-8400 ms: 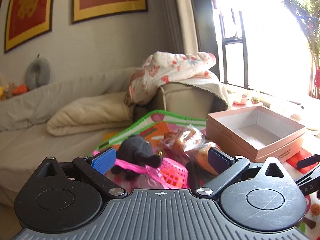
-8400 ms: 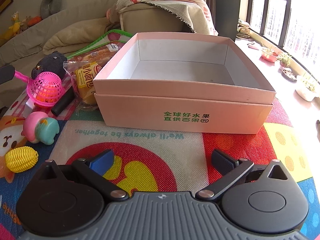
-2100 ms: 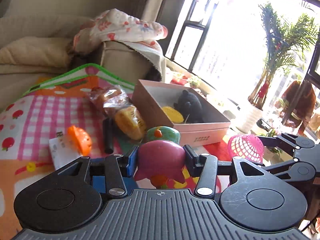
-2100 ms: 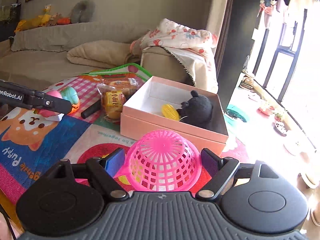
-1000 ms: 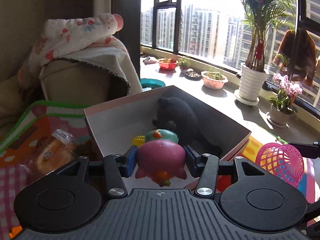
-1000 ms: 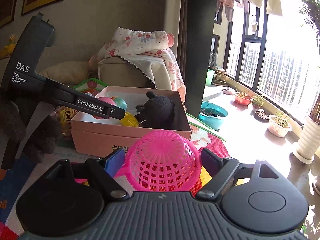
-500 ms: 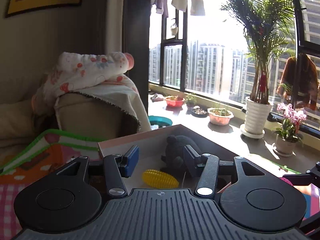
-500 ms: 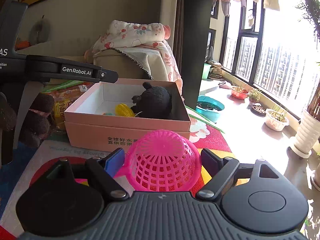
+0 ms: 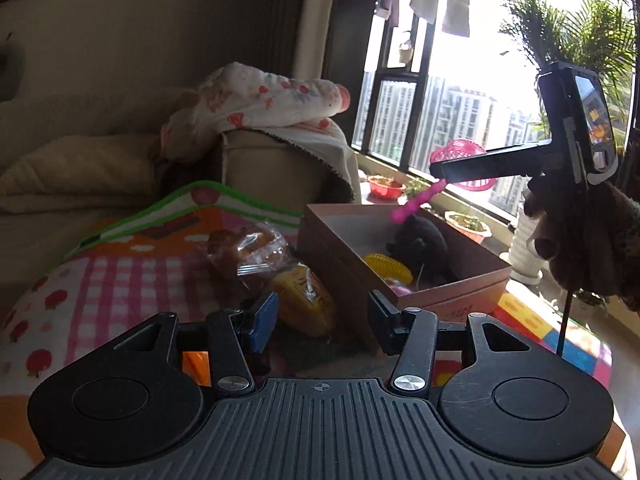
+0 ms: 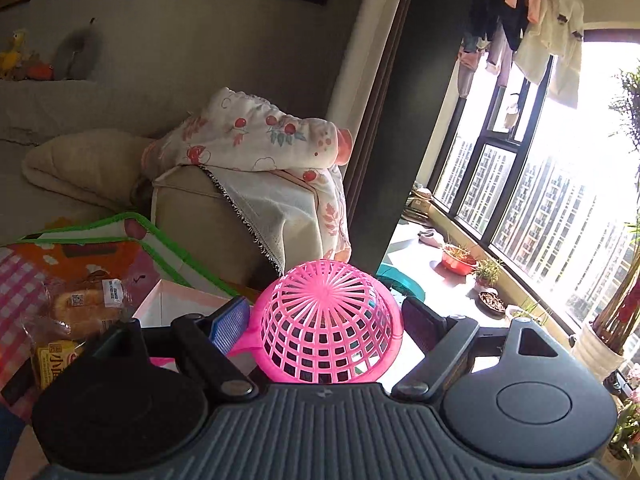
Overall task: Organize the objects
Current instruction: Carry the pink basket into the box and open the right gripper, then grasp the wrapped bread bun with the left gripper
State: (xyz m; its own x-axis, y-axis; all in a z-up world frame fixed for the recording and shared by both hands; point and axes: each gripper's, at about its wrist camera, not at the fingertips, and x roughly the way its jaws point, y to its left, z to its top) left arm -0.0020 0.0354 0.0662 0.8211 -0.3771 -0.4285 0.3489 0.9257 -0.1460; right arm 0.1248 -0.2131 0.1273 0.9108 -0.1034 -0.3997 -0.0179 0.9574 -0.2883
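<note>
1. Pink plastic is filling the right gripper point(image 10: 324, 322): its two pads are pressing on the sides of the pink basket point(image 10: 326, 324), dome forward, handle trailing to the left.
2. In the left wrist view, that basket point(image 9: 460, 164) is hanging above the far side of the pink box point(image 9: 448, 300).
3. Lying inside the box are a black plush toy point(image 9: 422, 246) and a yellow ribbed ball point(image 9: 386, 266), side by side.
4. Left gripper point(image 9: 322, 320) is standing partly open with nothing between its fingers, low over the play mat point(image 9: 120, 276).
5. Wrapped bread packs point(image 9: 276, 268) are lying on the mat just beside the box's left wall.
</note>
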